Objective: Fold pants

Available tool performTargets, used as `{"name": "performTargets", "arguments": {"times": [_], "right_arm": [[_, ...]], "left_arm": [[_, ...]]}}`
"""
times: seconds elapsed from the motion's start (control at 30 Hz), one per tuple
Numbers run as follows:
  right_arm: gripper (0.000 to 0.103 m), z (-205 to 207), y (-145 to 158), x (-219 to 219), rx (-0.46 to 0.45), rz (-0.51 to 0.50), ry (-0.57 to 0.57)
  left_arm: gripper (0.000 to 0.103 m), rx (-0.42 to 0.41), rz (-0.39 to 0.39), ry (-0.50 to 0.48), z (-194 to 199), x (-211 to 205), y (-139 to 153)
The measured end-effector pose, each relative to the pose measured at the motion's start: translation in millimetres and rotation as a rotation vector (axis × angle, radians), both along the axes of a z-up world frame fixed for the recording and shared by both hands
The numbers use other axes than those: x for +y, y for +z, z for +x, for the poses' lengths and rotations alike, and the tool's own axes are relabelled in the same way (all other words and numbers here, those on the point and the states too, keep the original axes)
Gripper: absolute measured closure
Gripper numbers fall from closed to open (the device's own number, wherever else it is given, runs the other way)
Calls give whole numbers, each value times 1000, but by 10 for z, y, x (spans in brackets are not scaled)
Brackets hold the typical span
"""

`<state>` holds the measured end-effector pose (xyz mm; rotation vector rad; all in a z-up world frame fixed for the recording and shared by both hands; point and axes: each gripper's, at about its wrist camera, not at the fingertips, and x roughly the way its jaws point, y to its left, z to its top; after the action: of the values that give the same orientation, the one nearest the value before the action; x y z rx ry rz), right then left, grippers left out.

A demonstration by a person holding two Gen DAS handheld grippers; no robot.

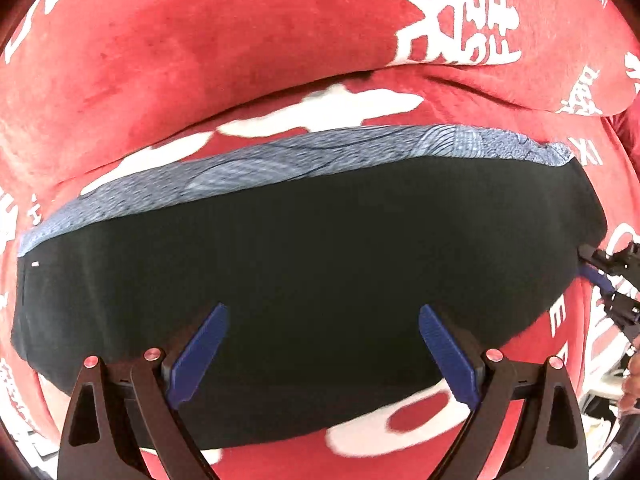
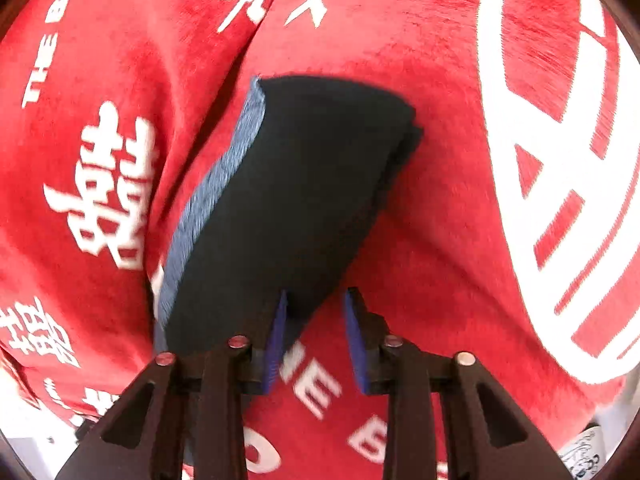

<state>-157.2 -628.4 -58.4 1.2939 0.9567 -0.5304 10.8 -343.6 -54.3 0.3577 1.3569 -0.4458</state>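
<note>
Red plush blanket [image 1: 200,40] with white lettering, creased, perhaps over a bed

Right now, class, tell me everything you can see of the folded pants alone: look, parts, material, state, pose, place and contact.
The pants are black, soft-looking cloth, folded into a compact stack with layered edges, lying flat on the red blanket with white lettering. A blue-grey patterned band runs along their far edge. The left gripper is open above their near edge, gripping nothing. The right gripper is open at one end, its left finger over the fabric; contact is unclear.
</note>
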Motion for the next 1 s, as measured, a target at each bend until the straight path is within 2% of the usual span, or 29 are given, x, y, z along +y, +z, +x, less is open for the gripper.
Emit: {"name": "performTargets", "arguments": {"times": [0.1, 0.17, 0.23, 0.37, 0.4, 0.6, 0.73, 1.0], "right_arm": [[94, 132, 110, -20, -19, -57, 72], [94, 195, 121, 7, 10, -92, 129], [93, 132, 63, 8, 49, -92, 139], [69, -84, -78, -49, 52, -57, 98], [67, -136, -94, -58, 63, -56, 99], [67, -226, -83, 104, 77, -86, 161], [58, -223, -17, 343, 85, -88, 239], [55, -110, -47, 662, 82, -72, 318]], "left_arm": [[5, -14, 9, -16, -53, -191, -38], [5, -6, 29, -29, -119, -275, -110], [5, 1, 48, -21, -145, -315, -190], [5, 14, 30, -19, -130, -313, -184], [5, 13, 31, -24, -136, -314, -178], [5, 3, 46, -34, -159, -378, -175], [2, 5, 53, -34, -151, -366, -170], [1, 14, 47, -32, -106, -304, -210]]}}
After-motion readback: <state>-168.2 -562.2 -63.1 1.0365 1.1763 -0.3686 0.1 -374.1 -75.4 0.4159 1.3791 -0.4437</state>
